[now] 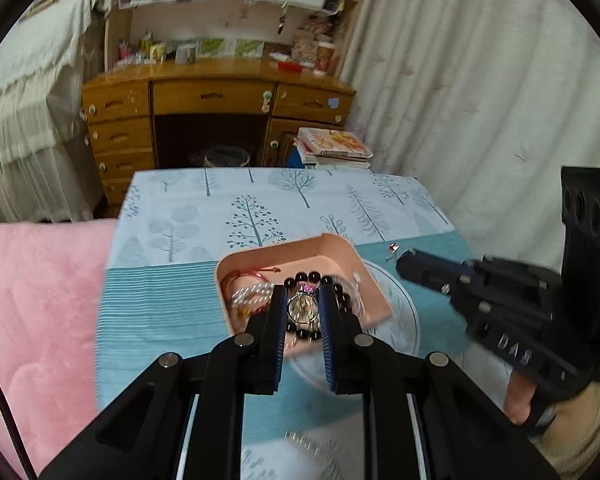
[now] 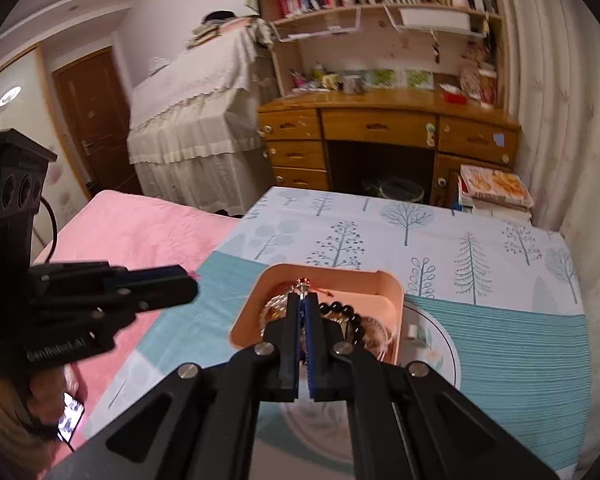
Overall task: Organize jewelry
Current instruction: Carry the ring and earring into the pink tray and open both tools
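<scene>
A pink tray [image 1: 332, 246] [image 2: 392, 300] sits on a white plate [image 1: 404, 300] [image 2: 444, 348] on the table. It holds a black bead bracelet [image 1: 304, 279] [image 2: 346, 312], red cord pieces [image 1: 252, 276] and clear bead strands [image 1: 252, 294]. My left gripper [image 1: 303, 292] hovers over the tray, jaws slightly apart around a gold ring with a pink stone [image 1: 305, 306]; contact is unclear. My right gripper [image 2: 303, 298] is shut on a thin pendant [image 2: 303, 285] with a red stone over the tray. It also shows in the left wrist view [image 1: 404, 266], near a small red-stone piece [image 1: 393, 247].
The table has a tree-print cloth [image 1: 260, 208] and a teal striped mat [image 1: 156, 312]. A pink blanket [image 1: 40, 300] lies left. A wooden desk [image 1: 216, 96], stacked books [image 1: 332, 146] and curtains [image 1: 480, 80] stand behind. A phone [image 2: 70, 420] lies low left.
</scene>
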A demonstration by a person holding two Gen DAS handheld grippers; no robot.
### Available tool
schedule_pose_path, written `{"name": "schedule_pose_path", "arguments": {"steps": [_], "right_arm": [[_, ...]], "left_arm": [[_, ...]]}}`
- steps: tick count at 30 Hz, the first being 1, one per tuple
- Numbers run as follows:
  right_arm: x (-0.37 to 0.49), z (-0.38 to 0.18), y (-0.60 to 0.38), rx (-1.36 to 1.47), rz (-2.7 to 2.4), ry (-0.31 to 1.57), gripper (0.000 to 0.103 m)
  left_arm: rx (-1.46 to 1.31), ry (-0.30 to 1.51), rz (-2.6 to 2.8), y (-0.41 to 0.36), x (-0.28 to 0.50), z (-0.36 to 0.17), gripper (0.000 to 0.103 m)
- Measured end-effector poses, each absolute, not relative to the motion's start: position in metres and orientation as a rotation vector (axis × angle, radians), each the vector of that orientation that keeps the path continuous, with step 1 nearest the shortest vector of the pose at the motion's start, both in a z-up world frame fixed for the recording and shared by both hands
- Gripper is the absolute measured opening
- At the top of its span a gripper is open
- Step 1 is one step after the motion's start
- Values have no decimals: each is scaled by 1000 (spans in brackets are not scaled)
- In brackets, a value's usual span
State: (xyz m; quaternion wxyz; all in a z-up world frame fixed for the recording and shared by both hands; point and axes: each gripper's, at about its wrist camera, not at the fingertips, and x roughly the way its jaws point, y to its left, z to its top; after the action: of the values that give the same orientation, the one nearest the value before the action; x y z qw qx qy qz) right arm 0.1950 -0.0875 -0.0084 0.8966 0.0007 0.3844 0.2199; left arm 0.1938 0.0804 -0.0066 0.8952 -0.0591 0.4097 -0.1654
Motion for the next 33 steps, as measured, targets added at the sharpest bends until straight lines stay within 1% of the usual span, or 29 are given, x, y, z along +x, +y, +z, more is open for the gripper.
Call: {"name": "schedule_pose_path", "arguments": {"steps": [6, 7, 8, 9, 10, 11, 12, 19, 22, 33], "right_arm": [[238, -45, -86, 16, 387, 873, 2], [245, -53, -86, 8, 364, 893, 2], [249, -59, -86, 0, 353, 910, 3], [254, -63, -85, -8, 343, 929, 3], [257, -69, -86, -15, 328, 949, 3], [258, -72, -87, -15, 327, 955, 3], [258, -74, -88, -15, 332, 961, 3], [243, -68, -94, 25, 369, 951, 5], [228, -61, -96, 40, 391, 932, 7], [157, -52, -116, 96, 467, 932, 7]], "left_arm": [[-141, 934, -261, 71, 242, -56, 14], [-140, 944, -240, 70, 247, -64, 17], [-138, 953, -223, 70, 250, -70, 29], [-135, 960, -212, 72, 253, -74, 38], [-134, 966, -198, 72, 254, -78, 60], [-133, 963, -181, 73, 254, -79, 74], [-129, 953, -162, 74, 253, -80, 77], [-68, 961, -120, 76, 244, -79, 83], [-32, 961, -113, 76, 233, -76, 83], [-48, 877, -93, 91, 159, -49, 83]]}}
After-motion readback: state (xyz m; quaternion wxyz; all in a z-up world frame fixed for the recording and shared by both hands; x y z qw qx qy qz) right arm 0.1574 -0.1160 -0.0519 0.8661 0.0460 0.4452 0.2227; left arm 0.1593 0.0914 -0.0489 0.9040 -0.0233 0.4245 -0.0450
